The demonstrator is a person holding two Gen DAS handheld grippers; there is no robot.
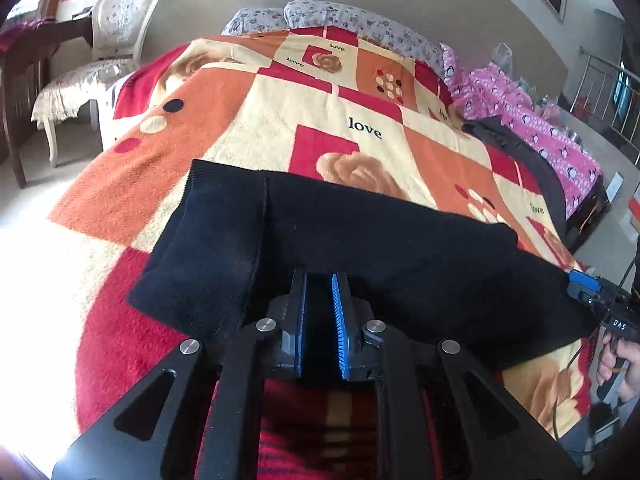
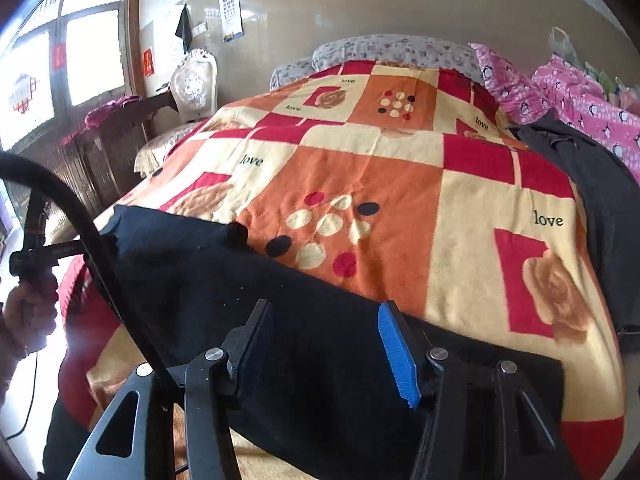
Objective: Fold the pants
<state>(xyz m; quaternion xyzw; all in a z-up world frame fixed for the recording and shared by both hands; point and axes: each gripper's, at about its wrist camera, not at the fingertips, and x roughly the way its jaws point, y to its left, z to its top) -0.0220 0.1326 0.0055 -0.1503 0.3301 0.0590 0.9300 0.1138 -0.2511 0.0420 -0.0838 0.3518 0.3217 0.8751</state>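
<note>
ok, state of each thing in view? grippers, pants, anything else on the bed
left hand-held gripper: fingers narrowly apart over the pants, grip on the cloth unclear
right hand-held gripper: open, fingers wide over the pants
pants: black, flat across the near edge of the blanket, already folded over
blanket: spread flat on the bed
grey garment: lying loose by the pink bedding

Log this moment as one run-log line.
stage: fold pants, in progress | black pants flat on blanket | left gripper narrowly open above pants' near edge | right gripper open, empty, over pants
</note>
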